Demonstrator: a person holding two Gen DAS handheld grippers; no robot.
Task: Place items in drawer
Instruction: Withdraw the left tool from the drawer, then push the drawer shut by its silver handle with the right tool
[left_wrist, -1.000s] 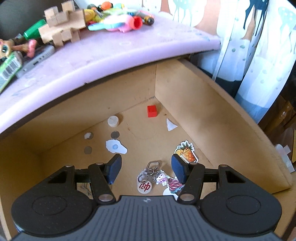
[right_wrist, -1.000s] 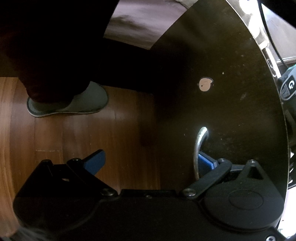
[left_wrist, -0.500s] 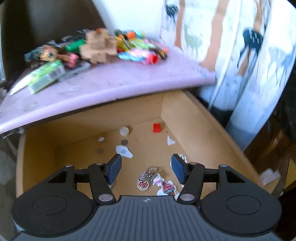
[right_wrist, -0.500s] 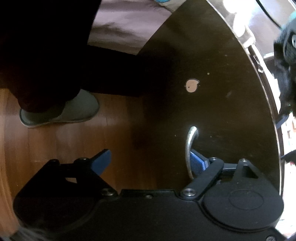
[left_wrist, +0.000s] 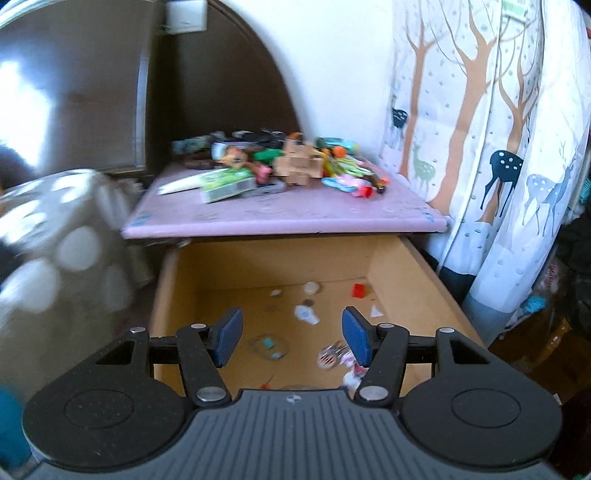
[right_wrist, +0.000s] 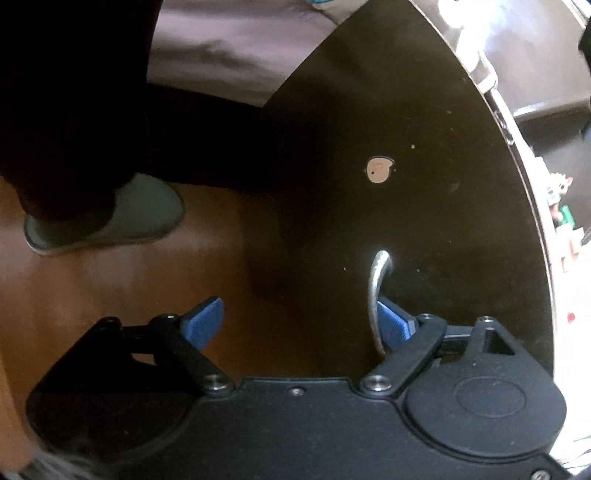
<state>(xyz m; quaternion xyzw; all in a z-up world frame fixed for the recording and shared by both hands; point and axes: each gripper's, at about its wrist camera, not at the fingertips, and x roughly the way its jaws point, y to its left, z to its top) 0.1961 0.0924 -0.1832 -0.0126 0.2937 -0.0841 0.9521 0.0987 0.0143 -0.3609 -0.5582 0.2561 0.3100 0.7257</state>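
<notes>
Wooden drawer (left_wrist: 410, 273) stands open, because the right gripper (right_wrist: 299, 321), fingers parted and just been closing, hooks its handle (right_wrist: 376, 291) at 3 o'clock; left gripper (left_wrist: 291, 332), half-parted and empty, faces toys (left_wrist: 295, 166) at 12 o'clock on the surface (left_wrist: 295, 218).

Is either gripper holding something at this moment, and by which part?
Neither. The left gripper is open over the drawer. The right gripper, jaws just closing, has one finger behind the drawer handle, not clamped.

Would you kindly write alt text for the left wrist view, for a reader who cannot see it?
The left gripper, open and empty, hangs over an open wooden drawer holding small bits such as a red block. Beyond it, a pile of toys sits on a pink tabletop, beside a deer-print curtain.
</notes>
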